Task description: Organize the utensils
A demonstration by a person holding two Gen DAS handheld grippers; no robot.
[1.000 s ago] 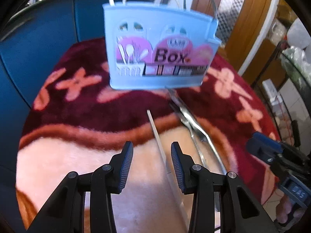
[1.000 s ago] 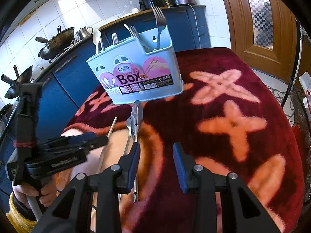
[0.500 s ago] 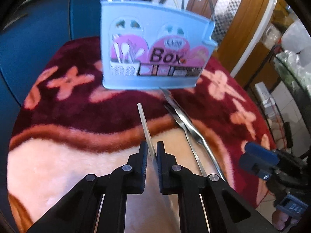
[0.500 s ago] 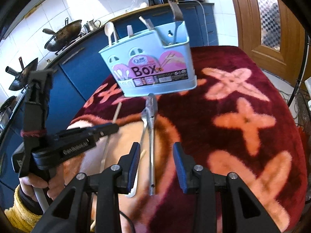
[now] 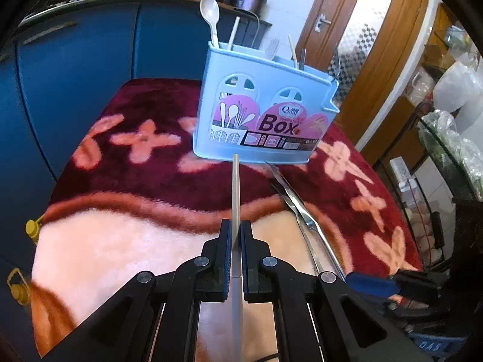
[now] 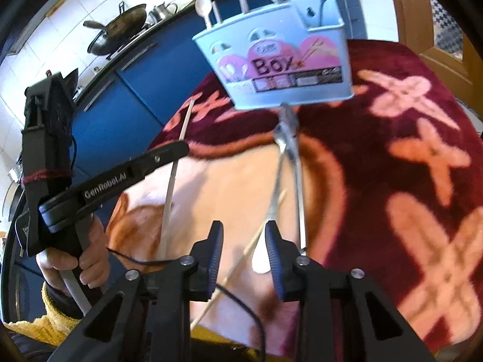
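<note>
while the left gripper [image 5: 236,235] is pinched tight on a pale chopstick [image 5: 236,187], the stick pokes out past the tips toward the blue box [image 5: 262,114]. the right gripper [image 6: 244,241] is partly apart and its jaws are closing, with a thin wooden chopstick [image 6: 241,261] lying between them on the blanket; the pads do not touch it yet.

a fuzzy dark red blanket [image 5: 157,181] with pink cross shapes and a big peach patch covers the table. the blue box stands on it, with a white spoon [image 5: 211,12] and other sticks and forks standing inside. metal utensils [image 5: 299,208] lie flat just in front of the box. behind are blue cupboards [image 5: 75,60] and a brown door [image 5: 362,60].

only the right view shows a black wok [image 6: 120,27] on the counter, a white spoon [image 6: 261,259] lying by the right tips, and the person's left hand [image 6: 75,259] in a yellow sleeve [image 6: 39,328] gripping the handle. both grippers tip downward toward the blanket.
</note>
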